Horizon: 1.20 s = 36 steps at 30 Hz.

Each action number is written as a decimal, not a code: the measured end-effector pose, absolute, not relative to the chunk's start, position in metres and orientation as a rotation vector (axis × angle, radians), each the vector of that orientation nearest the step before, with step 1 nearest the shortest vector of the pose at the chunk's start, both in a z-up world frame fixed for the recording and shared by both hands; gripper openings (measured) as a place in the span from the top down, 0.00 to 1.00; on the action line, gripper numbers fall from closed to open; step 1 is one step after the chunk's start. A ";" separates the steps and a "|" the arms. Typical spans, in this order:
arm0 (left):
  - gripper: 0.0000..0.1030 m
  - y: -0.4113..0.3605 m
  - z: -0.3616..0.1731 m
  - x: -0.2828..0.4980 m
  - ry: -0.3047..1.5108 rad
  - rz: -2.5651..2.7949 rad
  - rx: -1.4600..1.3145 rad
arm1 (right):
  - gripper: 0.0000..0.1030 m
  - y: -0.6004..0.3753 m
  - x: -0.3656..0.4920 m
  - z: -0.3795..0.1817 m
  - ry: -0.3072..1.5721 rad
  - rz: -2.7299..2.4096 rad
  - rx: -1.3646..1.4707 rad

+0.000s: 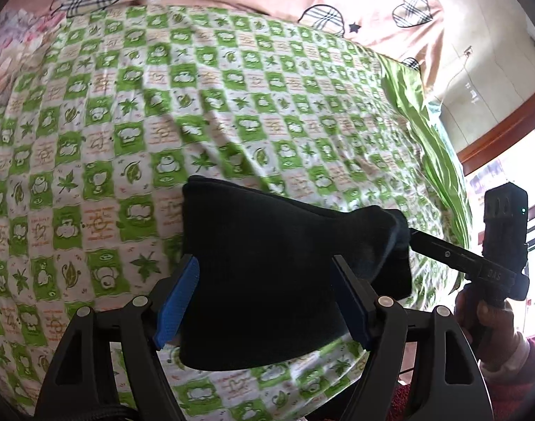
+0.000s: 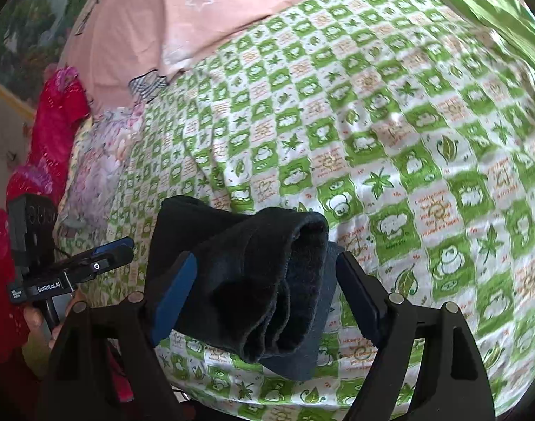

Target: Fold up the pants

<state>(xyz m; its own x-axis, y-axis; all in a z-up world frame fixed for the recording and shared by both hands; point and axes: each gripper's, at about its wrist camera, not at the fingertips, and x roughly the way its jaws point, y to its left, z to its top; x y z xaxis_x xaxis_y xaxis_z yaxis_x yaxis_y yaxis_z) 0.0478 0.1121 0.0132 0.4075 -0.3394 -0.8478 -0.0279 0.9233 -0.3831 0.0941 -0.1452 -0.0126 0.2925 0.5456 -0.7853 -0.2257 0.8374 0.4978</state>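
Pants (image 1: 267, 280) mostly folded into a thick bundle on bedsheet (image 1: 127, 122).
Both grippers' fingers spread, nothing pinched; only final tidying judged left.

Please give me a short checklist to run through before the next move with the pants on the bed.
1. Pants folded into a compact bundle: ok, several layers show at its end in the right wrist view.
2. Left gripper placed around the pants: ok, fingers on both sides.
3. Left gripper clamped on the cloth: cannot tell, its jaws stand wide.
4. Right gripper placed around the bundle: ok, but whether it pinches is unclear too.
5. Sheet beyond the pants free to set them down: ok, only wrinkles show.
6. Fold edges aligned: not ok, a grey layer sticks out under the bundle.
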 end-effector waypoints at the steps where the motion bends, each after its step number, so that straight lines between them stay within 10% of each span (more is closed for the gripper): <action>1: 0.26 0.115 0.011 0.049 1.147 -0.199 -0.368 | 0.20 -0.146 0.095 -0.014 1.170 0.516 0.319; 15: 0.26 0.118 -0.022 0.073 1.245 -0.226 -0.370 | 0.23 -0.139 0.080 -0.035 1.211 0.384 0.254; 25: 0.26 0.117 -0.033 0.082 1.272 -0.239 -0.348 | 0.90 -0.150 0.065 -0.031 1.198 0.418 0.280; 36: 0.32 0.113 -0.038 0.092 1.272 -0.229 -0.315 | 0.99 -0.172 0.055 -0.035 1.189 0.400 0.442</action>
